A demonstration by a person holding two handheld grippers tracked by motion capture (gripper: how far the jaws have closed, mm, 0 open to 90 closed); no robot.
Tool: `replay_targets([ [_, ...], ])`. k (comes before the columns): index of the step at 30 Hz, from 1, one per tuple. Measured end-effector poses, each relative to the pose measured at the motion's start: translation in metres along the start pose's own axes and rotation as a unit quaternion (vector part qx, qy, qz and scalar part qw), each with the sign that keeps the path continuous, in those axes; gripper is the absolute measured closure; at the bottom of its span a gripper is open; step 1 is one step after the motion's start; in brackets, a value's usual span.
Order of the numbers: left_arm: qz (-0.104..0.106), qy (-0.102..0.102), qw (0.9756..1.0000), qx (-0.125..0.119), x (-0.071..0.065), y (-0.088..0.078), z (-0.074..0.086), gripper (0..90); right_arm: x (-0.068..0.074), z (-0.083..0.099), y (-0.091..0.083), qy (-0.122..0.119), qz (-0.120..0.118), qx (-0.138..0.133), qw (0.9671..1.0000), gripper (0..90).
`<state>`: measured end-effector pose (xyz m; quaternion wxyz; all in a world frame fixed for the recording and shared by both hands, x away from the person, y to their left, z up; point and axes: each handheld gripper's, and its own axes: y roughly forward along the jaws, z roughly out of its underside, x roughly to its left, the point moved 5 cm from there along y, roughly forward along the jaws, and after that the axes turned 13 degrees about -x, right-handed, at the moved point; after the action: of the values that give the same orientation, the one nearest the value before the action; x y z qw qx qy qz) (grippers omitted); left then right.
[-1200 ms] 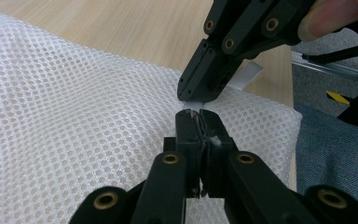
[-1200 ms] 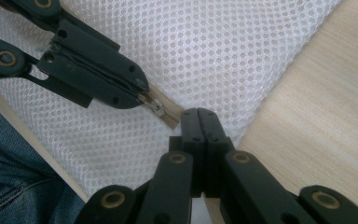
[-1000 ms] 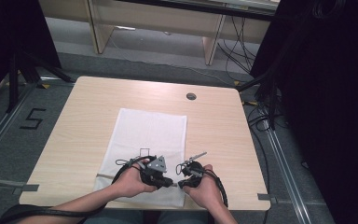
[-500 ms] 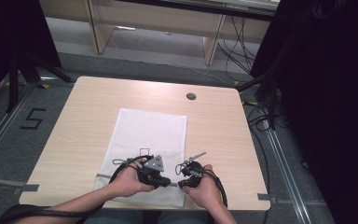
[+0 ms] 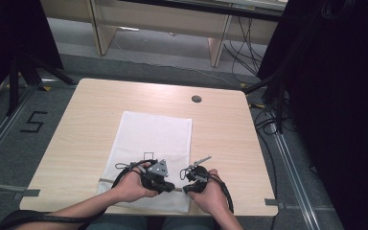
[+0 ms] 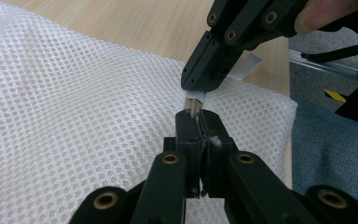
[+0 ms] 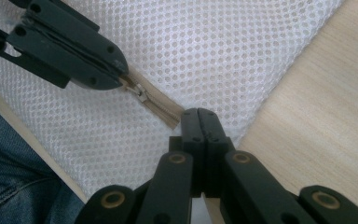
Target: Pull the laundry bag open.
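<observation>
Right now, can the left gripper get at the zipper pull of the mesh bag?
Probably yes. The left gripper is shut right at the zipper pull on the mesh bag; nothing lies between them. The right gripper clamps the end of the zipper tape, apart from the pull.

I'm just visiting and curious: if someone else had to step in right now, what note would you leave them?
Left gripper: shut on the zipper pull of the white mesh bag.
Right gripper: shut on the end of the zipper tape, near the bag's corner.
The bag lies flat on the wooden table, zipper along its near edge, both grippers almost tip to tip.
Done: both grips are set.
Left: probably sliding the pull along the zipper while the right gripper holds the end steady.
</observation>
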<state>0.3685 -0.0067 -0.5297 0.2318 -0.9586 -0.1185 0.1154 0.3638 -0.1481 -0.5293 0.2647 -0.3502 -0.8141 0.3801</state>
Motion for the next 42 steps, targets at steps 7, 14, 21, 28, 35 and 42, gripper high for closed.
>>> replay_targets([
  [7,0.000,-0.002,1.0000,-0.001,0.000,-0.001,0.000,87.2,0.000,0.000,-0.001,0.006,-0.003,0.001,1.0000,90.0],
  [14,0.003,0.001,1.0000,-0.001,0.001,-0.004,0.000,87.2,0.000,0.000,-0.001,0.006,-0.003,0.001,1.0000,90.0],
  [21,0.001,-0.002,1.0000,0.000,0.001,-0.005,0.001,87.2,-0.001,0.000,-0.001,0.003,-0.004,-0.002,1.0000,90.0],
  [28,0.001,-0.004,1.0000,0.001,0.000,-0.005,0.001,87.2,-0.001,0.000,-0.001,0.003,-0.004,-0.002,1.0000,90.0],
  [35,-0.004,-0.006,1.0000,0.002,0.001,-0.008,0.002,87.2,-0.001,0.000,-0.001,0.002,-0.004,-0.002,1.0000,90.0],
  [42,-0.004,-0.009,0.9999,0.000,0.002,-0.011,0.002,87.2,-0.001,0.000,-0.001,0.002,-0.004,-0.002,1.0000,90.0],
])
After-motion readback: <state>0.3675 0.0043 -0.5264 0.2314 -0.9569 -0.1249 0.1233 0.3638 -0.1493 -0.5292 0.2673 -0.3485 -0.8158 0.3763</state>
